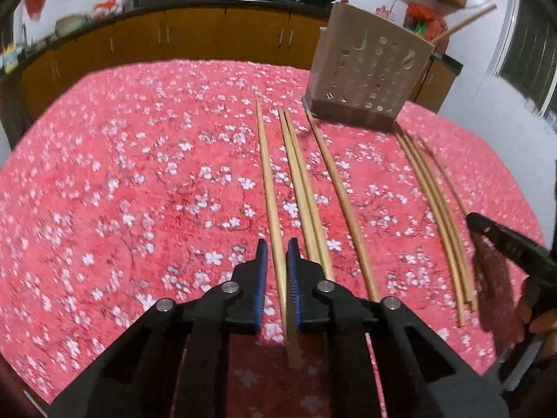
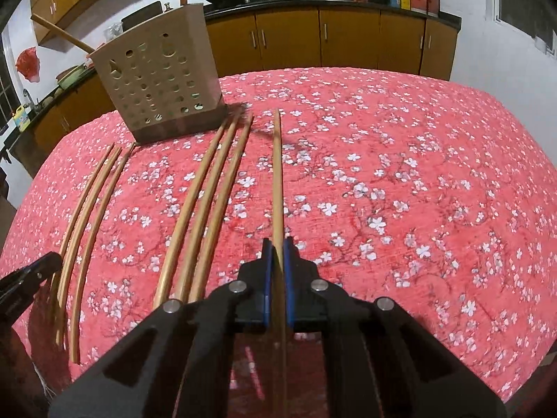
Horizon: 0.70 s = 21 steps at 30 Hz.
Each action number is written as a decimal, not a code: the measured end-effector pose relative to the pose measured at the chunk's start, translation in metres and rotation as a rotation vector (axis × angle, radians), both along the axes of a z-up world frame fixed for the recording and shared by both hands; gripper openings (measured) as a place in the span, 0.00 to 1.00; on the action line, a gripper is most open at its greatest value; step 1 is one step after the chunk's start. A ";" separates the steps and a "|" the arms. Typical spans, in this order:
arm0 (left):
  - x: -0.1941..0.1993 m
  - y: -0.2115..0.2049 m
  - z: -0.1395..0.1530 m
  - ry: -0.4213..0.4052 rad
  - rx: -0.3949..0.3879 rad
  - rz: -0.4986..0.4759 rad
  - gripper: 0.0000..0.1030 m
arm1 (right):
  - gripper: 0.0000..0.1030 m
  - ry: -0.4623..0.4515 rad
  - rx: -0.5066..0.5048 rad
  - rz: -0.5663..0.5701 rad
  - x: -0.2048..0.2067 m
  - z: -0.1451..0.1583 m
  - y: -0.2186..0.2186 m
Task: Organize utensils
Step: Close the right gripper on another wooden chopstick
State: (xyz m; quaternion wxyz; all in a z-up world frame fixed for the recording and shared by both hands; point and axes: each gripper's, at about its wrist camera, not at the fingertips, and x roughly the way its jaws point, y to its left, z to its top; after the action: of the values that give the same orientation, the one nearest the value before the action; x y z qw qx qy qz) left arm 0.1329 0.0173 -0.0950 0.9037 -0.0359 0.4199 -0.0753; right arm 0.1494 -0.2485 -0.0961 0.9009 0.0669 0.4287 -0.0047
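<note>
Only the left view separates all eight chopsticks (image 1: 334,181) on the surface (image 1: 139,174). Two more stand in the one holder (image 1: 369,69) at one o'clock. The left tool (image 1: 277,254) pinches the leftmost chopstick (image 1: 266,167), the right tool (image 2: 277,250) the rightmost chopstick (image 2: 276,174).

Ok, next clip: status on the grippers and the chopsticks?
Left gripper jaws shut on one chopstick. Right gripper jaws shut on another chopstick. Holder upright beyond, some sticks inside. Loose chopsticks alongside, none crossing the held ones.

Right tongs (image 2: 277,254) clamp one chopstick (image 2: 277,174) on tablecloth (image 2: 400,174).
</note>
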 end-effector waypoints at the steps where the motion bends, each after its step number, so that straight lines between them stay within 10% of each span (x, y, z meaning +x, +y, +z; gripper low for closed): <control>1: 0.002 -0.001 0.000 0.000 0.010 0.000 0.09 | 0.08 0.001 0.001 0.002 0.000 0.000 0.001; 21: 0.058 0.040 -0.001 0.008 -0.010 0.113 0.08 | 0.08 -0.009 -0.005 -0.045 0.036 -0.002 -0.017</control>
State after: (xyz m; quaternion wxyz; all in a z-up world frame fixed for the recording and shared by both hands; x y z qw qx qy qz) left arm 0.1907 0.0573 -0.0957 0.9046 -0.0642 0.4206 -0.0261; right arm 0.1851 -0.2654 -0.0981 0.9027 0.0744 0.4231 -0.0258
